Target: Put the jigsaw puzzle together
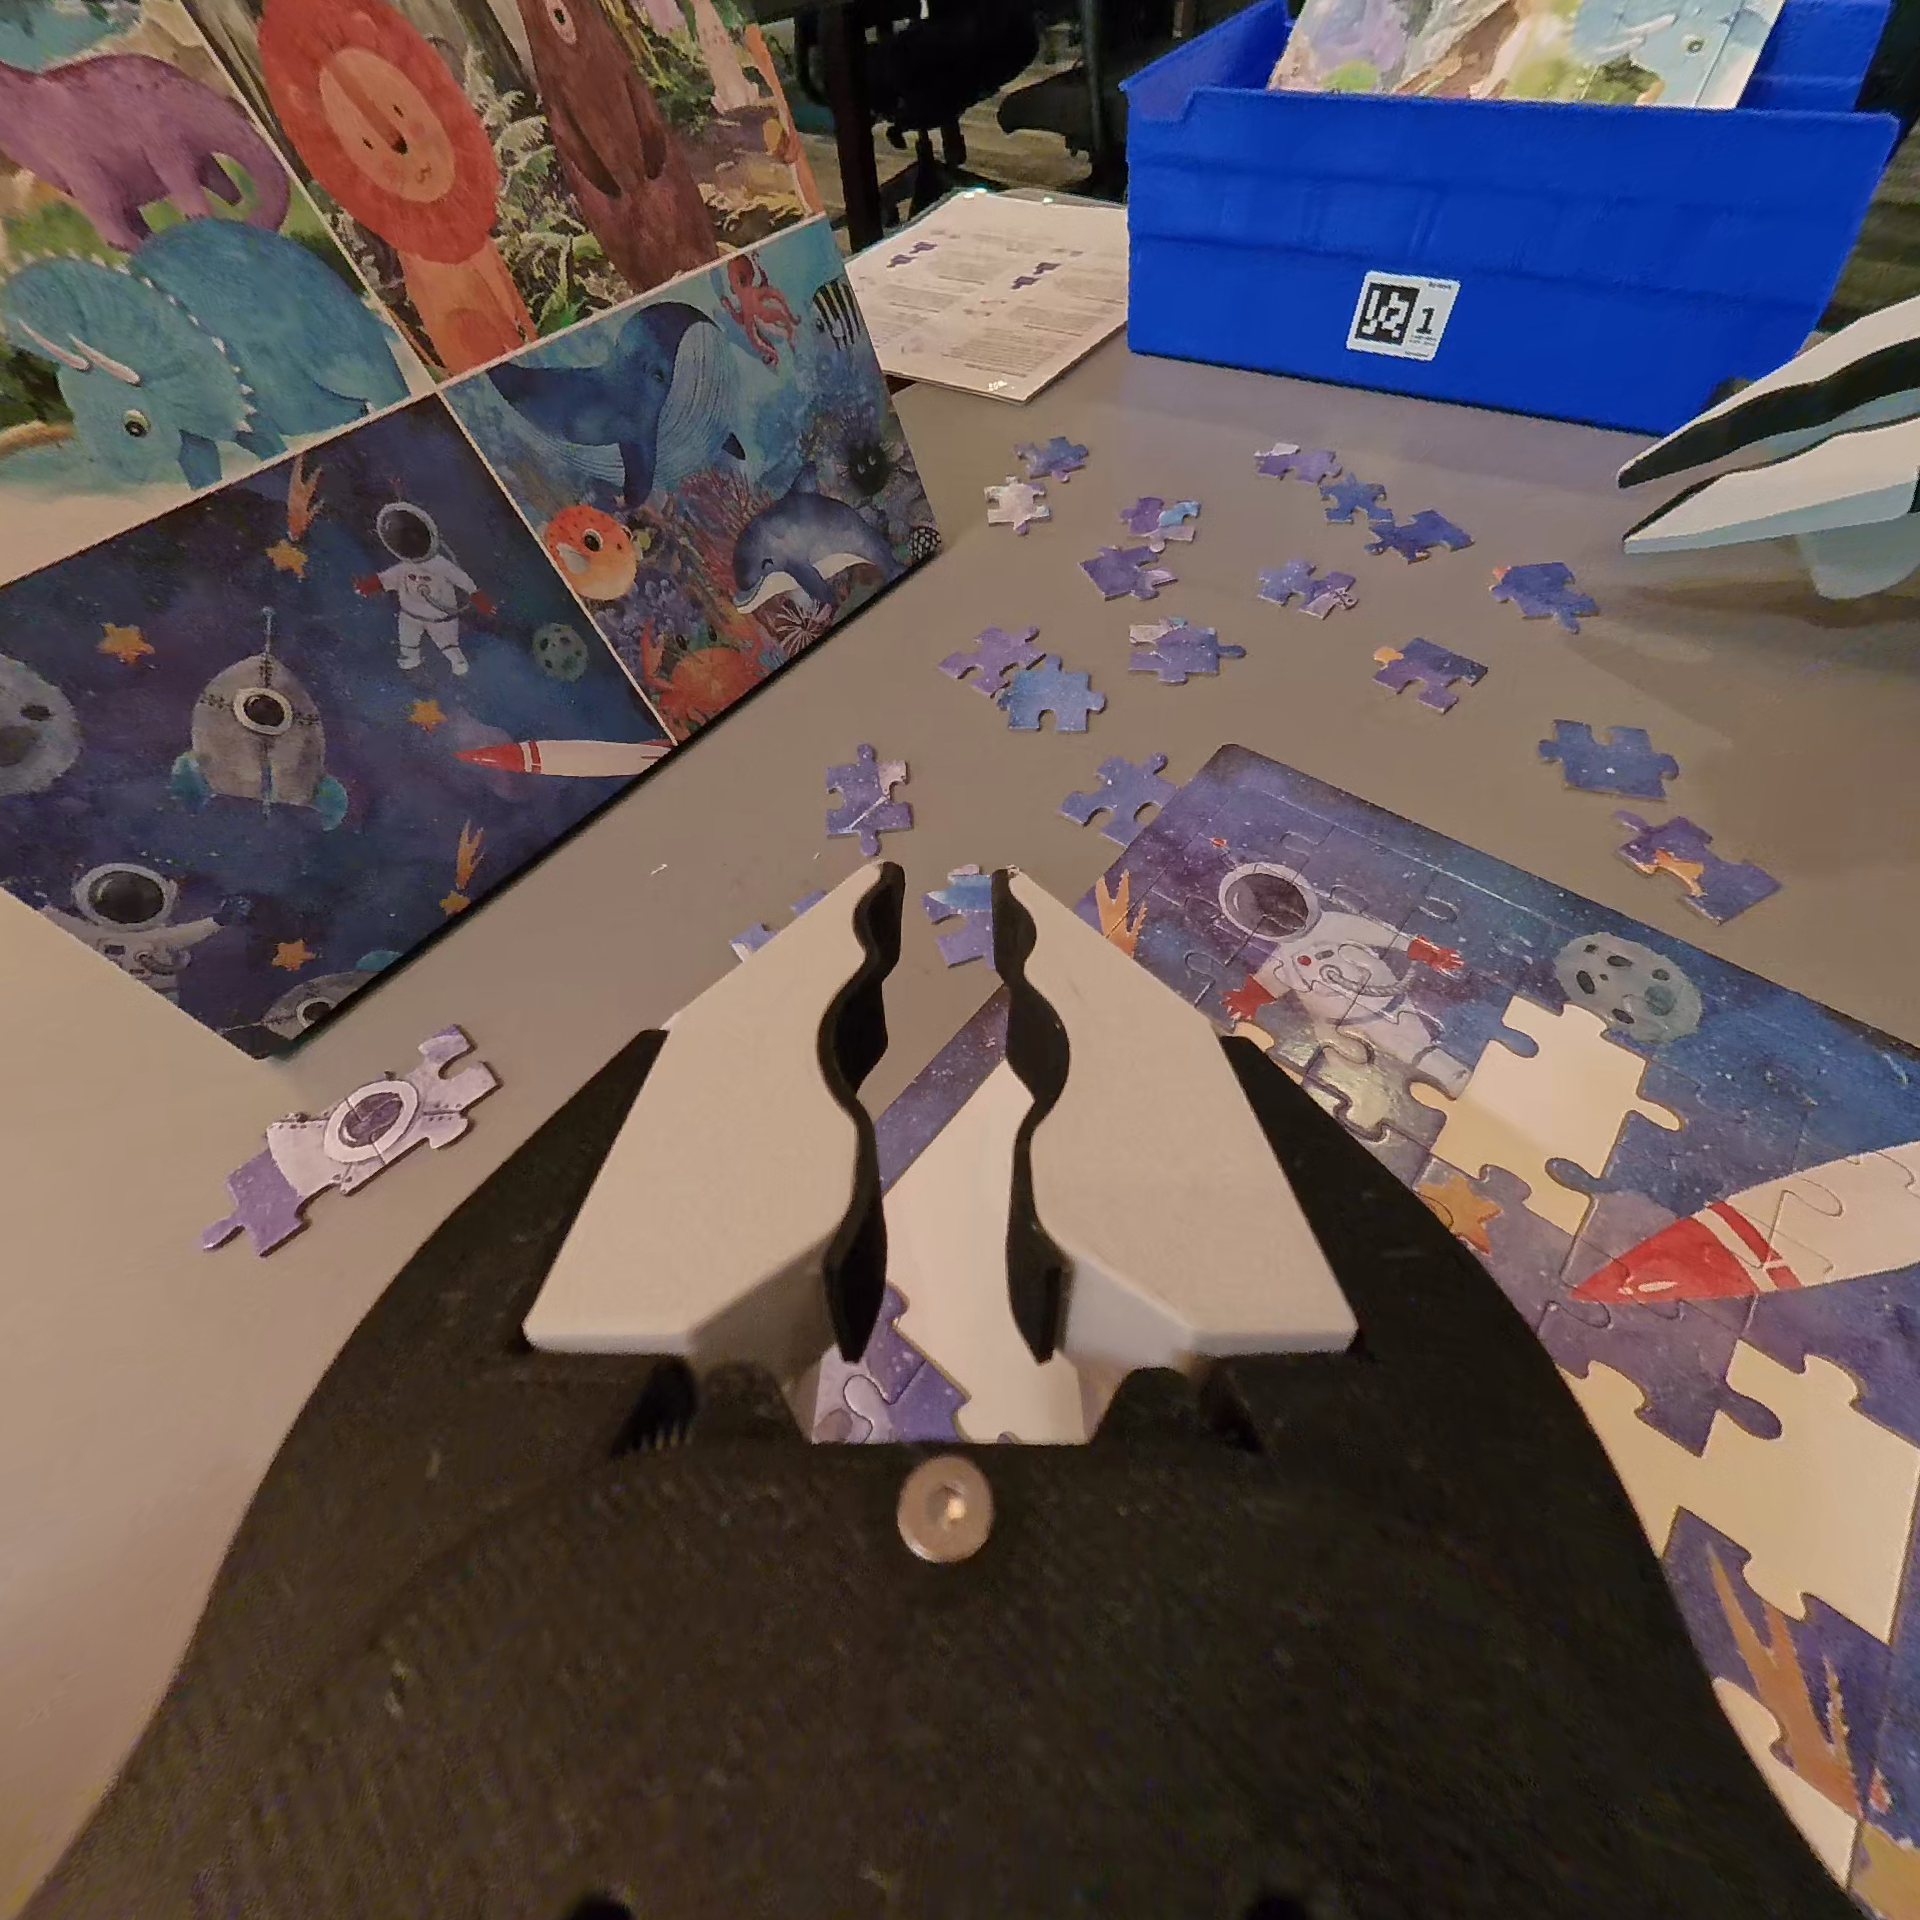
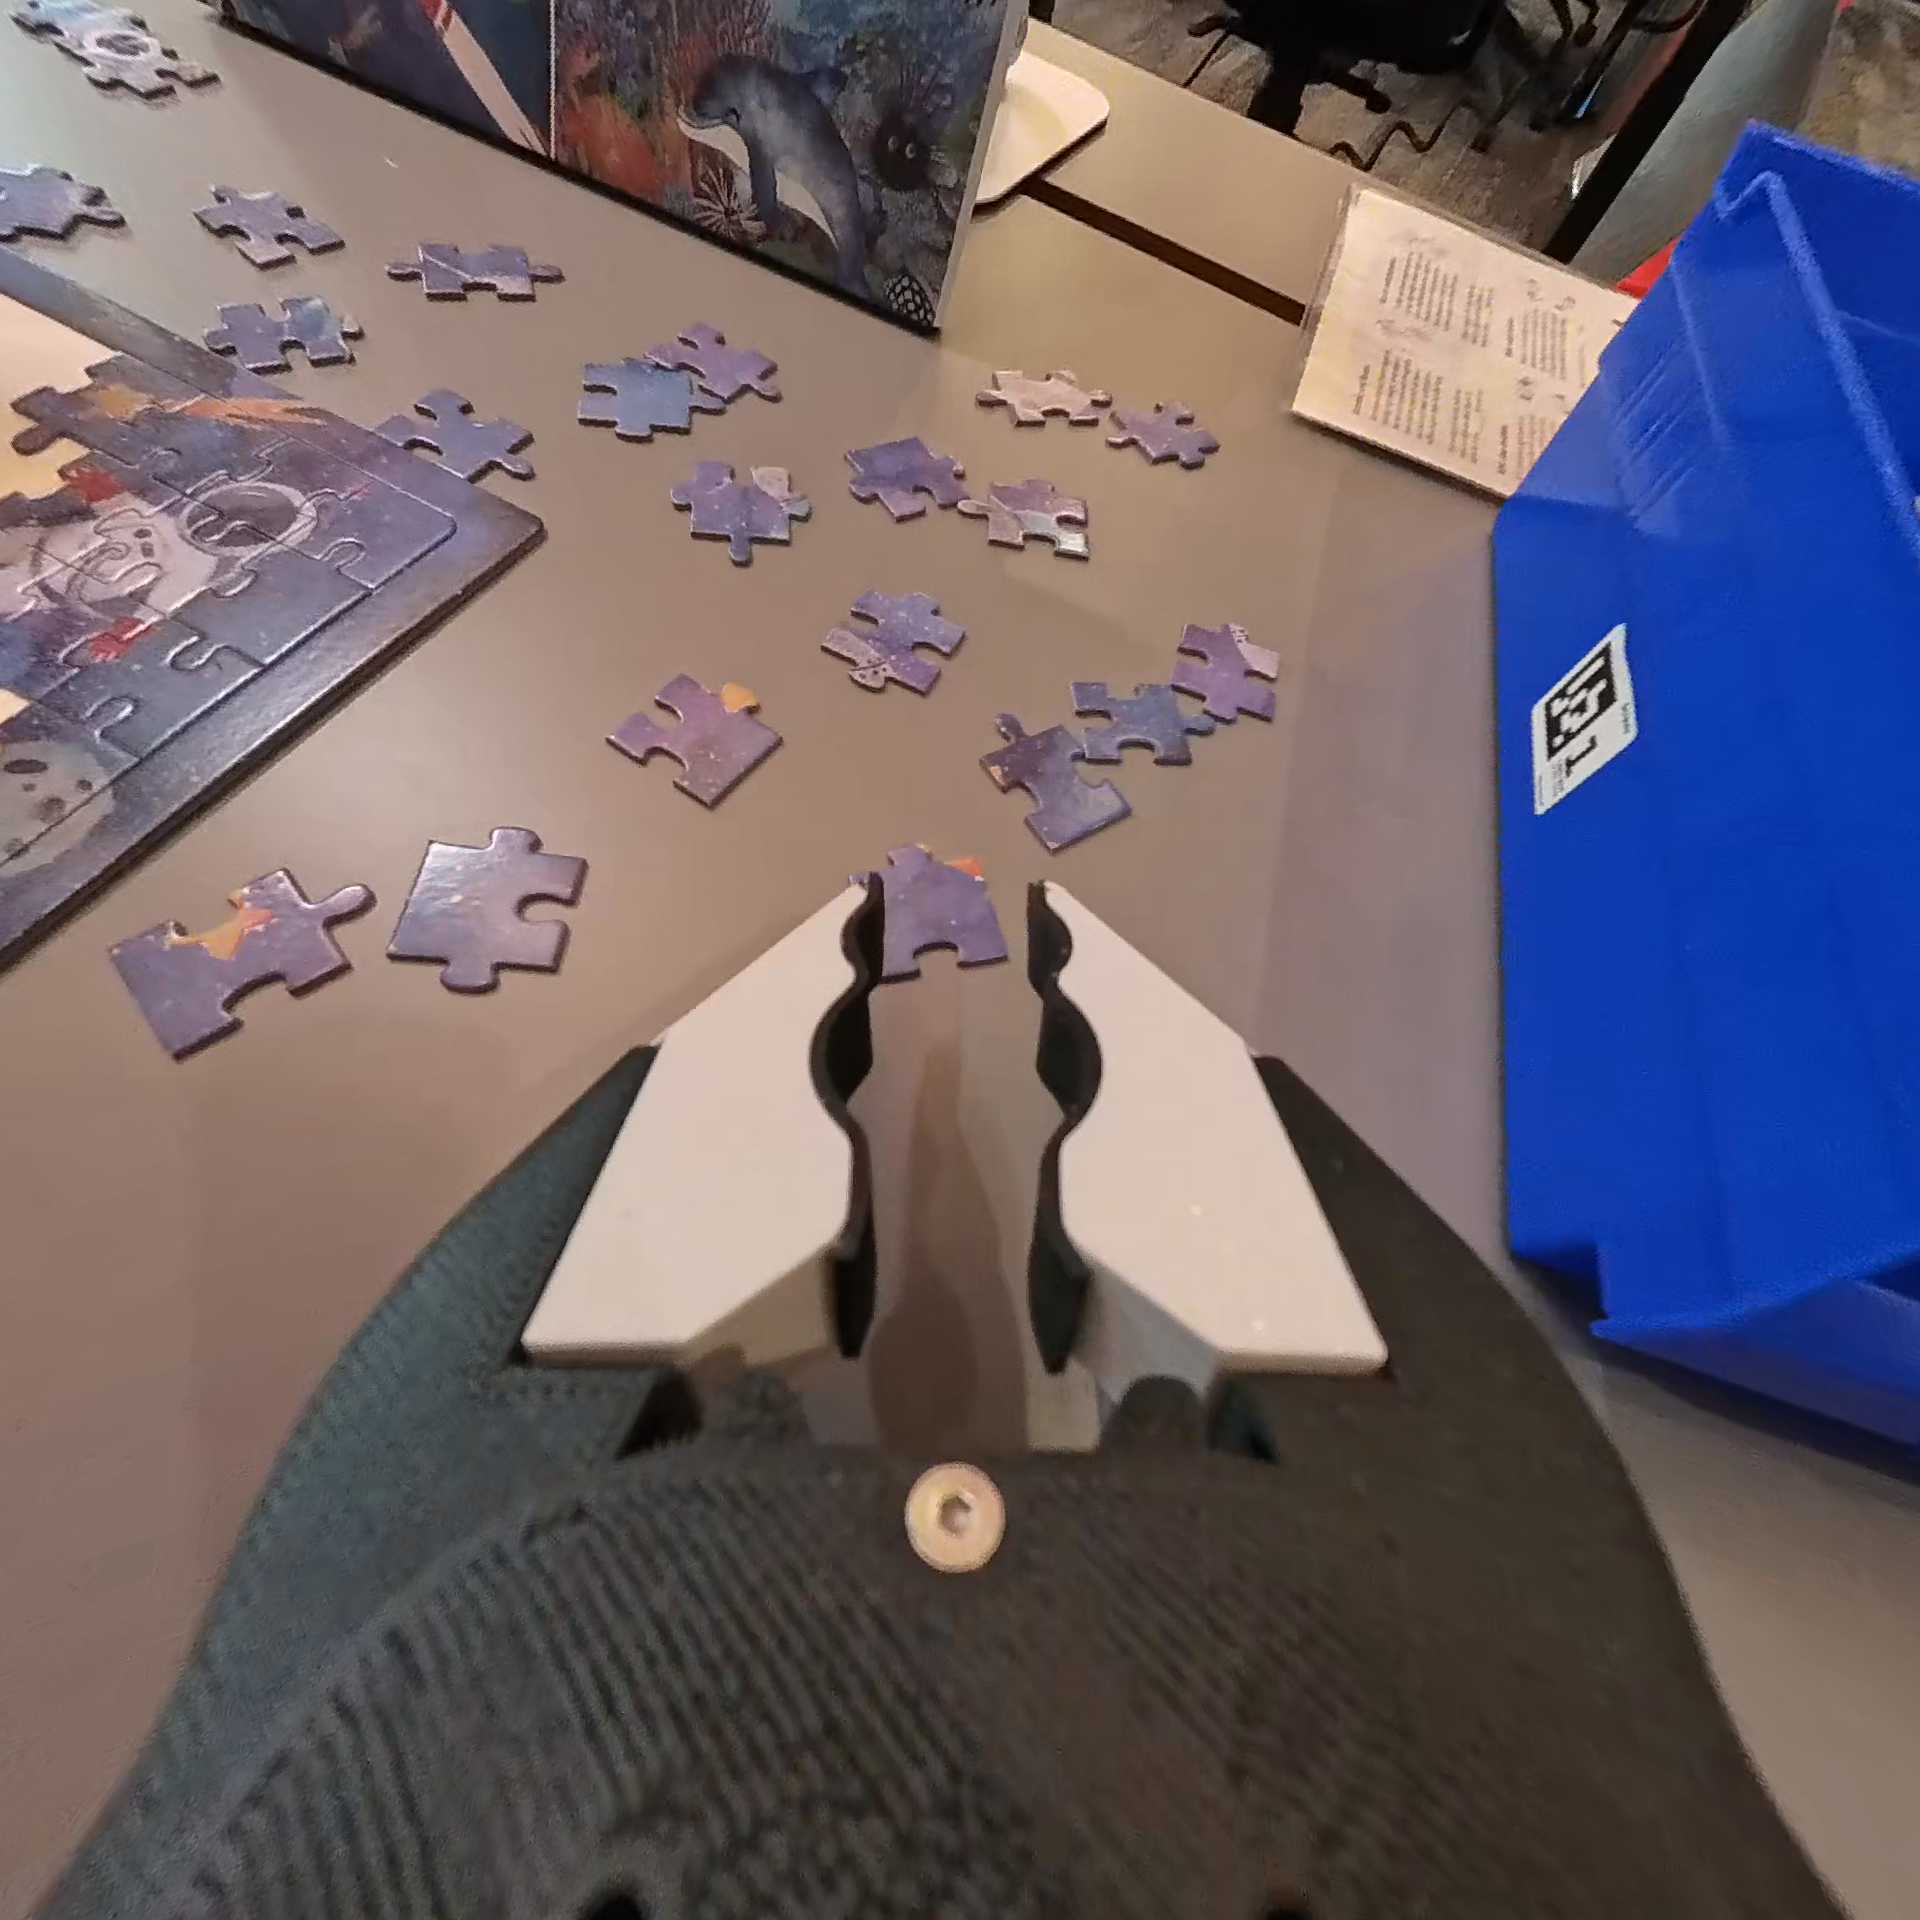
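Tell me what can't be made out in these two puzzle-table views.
- Left wrist view: left tool covers part of a loose piece and the puzzle's corner.
- Right wrist view: piece partly behind a fingertip; contact unclear.
- Bin cut off by the frame.
- Sheet print too small.

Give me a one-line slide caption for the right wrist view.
Right gripper open around a purple puzzle piece on the grey table, beside a blue bin.

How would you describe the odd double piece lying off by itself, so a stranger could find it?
Start at the propped picture board. On the grey table just below its lower corner lies a joined pair of pieces. Unlike the plain purple loose pieces, it shows a white spacecraft with a round porthole.
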The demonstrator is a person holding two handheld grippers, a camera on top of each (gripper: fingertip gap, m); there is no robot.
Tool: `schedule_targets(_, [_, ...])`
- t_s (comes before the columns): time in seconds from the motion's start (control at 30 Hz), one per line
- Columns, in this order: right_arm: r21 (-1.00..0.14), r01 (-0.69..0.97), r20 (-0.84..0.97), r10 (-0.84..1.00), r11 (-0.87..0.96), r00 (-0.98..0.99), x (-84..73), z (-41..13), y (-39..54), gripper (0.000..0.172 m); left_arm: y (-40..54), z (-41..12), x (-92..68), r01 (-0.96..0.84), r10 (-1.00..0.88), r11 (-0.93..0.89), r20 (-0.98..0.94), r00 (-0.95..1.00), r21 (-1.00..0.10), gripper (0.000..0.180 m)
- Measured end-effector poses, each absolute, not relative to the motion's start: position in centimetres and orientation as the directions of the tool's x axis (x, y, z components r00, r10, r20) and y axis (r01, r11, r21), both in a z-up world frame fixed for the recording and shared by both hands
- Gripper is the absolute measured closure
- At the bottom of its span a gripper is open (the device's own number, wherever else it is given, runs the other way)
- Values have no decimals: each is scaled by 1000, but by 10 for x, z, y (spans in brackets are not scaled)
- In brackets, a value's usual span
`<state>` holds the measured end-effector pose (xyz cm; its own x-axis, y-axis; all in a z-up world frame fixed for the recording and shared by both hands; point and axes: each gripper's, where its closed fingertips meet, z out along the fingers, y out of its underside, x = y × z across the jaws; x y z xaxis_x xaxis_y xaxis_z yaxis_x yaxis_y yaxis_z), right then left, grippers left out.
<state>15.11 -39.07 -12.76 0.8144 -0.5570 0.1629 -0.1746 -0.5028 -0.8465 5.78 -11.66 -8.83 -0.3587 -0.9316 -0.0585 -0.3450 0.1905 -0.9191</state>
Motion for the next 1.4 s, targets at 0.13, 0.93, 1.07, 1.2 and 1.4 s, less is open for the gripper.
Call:
schedule_targets(0.13, [-839, -171, 177, -556, -516, 812, 151, -129, -390, 145, -117, -88, 58, -346, -932, 187, -54, -360, -919, 165])
schedule_targets(0.93, [-886, -45, 138, -356, -461, 924, 116, -116, -359, 142, -105, -88, 58, -376, -950, 101, 22, -310, -921, 167])
schedule_targets(1.07, [-932, 92, 116, -48, -350, 992, 54, -98, -330, 142, -106, -88, 58, -375, -949, 100, 25, -313, -922, 167])
schedule_targets(1.2, [-909, 81, 70, 43, -408, 997, 40, -110, -325, 135, -106, -88, 58, -376, -949, 98, 27, -314, -922, 167])
schedule_targets(1.4, [-868, 77, 35, 93, -491, 995, 31, -125, -322, 132, -106, -88, 58, -377, -949, 95, 31, -315, -922, 167])
